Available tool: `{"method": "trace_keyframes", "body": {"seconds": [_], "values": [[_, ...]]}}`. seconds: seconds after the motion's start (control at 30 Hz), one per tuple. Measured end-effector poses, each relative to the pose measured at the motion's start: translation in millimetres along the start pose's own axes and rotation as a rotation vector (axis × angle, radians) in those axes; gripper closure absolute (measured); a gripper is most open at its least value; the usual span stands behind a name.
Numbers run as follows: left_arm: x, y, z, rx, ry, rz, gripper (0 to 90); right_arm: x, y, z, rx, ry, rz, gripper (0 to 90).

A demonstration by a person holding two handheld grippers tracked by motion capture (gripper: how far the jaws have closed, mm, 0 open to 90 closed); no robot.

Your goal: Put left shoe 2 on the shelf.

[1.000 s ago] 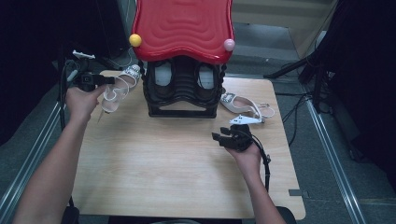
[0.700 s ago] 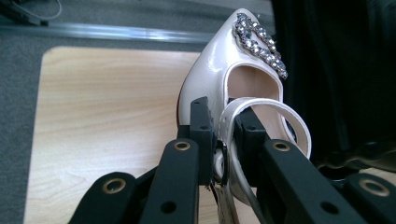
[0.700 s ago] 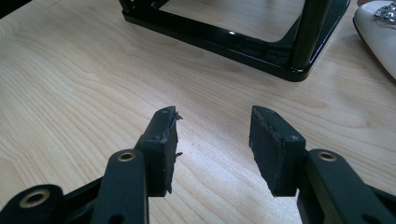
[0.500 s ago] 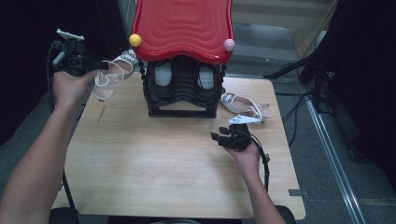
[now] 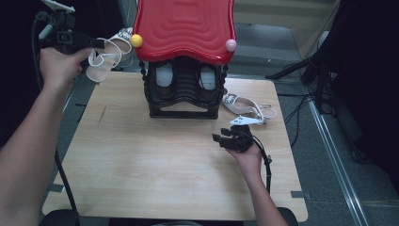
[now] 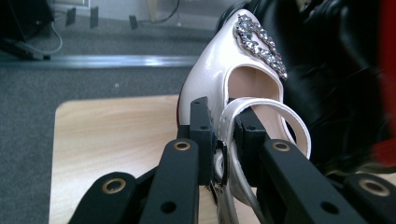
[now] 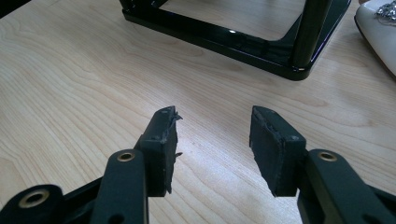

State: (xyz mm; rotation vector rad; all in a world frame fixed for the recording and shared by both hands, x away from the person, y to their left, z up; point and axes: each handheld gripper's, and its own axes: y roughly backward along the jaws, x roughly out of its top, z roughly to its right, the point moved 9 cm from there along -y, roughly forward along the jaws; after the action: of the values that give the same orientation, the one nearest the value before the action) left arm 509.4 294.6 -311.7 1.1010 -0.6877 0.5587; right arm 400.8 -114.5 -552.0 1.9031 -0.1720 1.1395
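In the high view, the left claw is gripping a white sandal by its strap, holding it in the air beyond the desk's far left corner, just beside the left edge of the red top of a black shoe rack. A yellow ball on the red top is sitting right next to the sandal's toe. The right claw is resting low over the desk in front of the rack's right side, its jaws standing apart with nothing between them. A second white sandal is lying on the desk just behind that claw, to the right of the rack.

In the left gripper view, the left claw is pinching the sandal's thin strap and buckle between its pads, with the sandal pointing away and a jewelled ornament sparkling on its toe. The desk is lying below, and the black rack is standing to the right.

In the right gripper view, the right claw is gaping open over the bare wood of the desk. The rack's black base frame is lying ahead, and the second sandal is peeking in at the upper right.
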Motion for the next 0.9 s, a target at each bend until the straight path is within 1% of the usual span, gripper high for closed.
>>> {"method": "trace_keyframes", "body": {"seconds": [0.13, 0.2, 0.33, 0.4, 0.53, 0.6, 0.67, 0.73, 0.77, 0.87, 0.9], "values": [[14.2, 11.7, 9.5, -0.007, -0.007, 0.013, 81.5, 0.0, -0.1, -0.1, 0.000, 0.003, 0.000, 52.8], [21.9, 17.7, 11.9, -0.002, -0.002, 0.032, 81.6, 0.1, -0.3, 0.1, -0.001, 0.006, 0.000, 52.8], [36.6, 29.6, 19.5, 0.000, -0.007, 0.063, 81.6, -0.1, -0.2, 0.2, -0.002, 0.006, -0.002, 52.6], [42.8, 35.9, 24.0, -0.001, -0.021, 0.064, 81.6, -0.3, -0.2, 0.2, -0.002, 0.003, -0.004, 52.6], [55.6, 46.9, 34.3, 0.003, -0.036, 0.084, 81.5, -0.4, -0.9, -0.1, -0.002, 0.004, -0.003, 52.6], [61.0, 53.6, 39.7, -0.008, -0.041, 0.098, 81.6, -0.5, -0.7, -0.5, -0.003, 0.006, -0.005, 52.6], [66.1, 59.3, 45.7, -0.018, -0.047, 0.107, 81.5, -0.4, -0.6, -0.2, -0.002, 0.004, -0.004, 52.6], [71.7, 63.0, 52.8, -0.016, -0.052, 0.115, 81.5, -0.5, -1.0, -0.1, -0.002, 0.003, -0.004, 52.6], [74.4, 64.3, 57.0, -0.014, -0.063, 0.115, 81.5, -0.7, -1.3, -0.2, -0.002, 0.003, -0.006, 52.6], [82.8, 65.5, 72.7, -0.035, -0.075, 0.121, 81.5, -0.7, -2.0, -1.1, -0.002, 0.010, -0.007, 52.6], [85.3, 65.4, 78.0, -0.041, -0.086, 0.120, 81.5, -0.6, -1.7, -1.5, -0.002, 0.011, -0.006, 52.6]]}}
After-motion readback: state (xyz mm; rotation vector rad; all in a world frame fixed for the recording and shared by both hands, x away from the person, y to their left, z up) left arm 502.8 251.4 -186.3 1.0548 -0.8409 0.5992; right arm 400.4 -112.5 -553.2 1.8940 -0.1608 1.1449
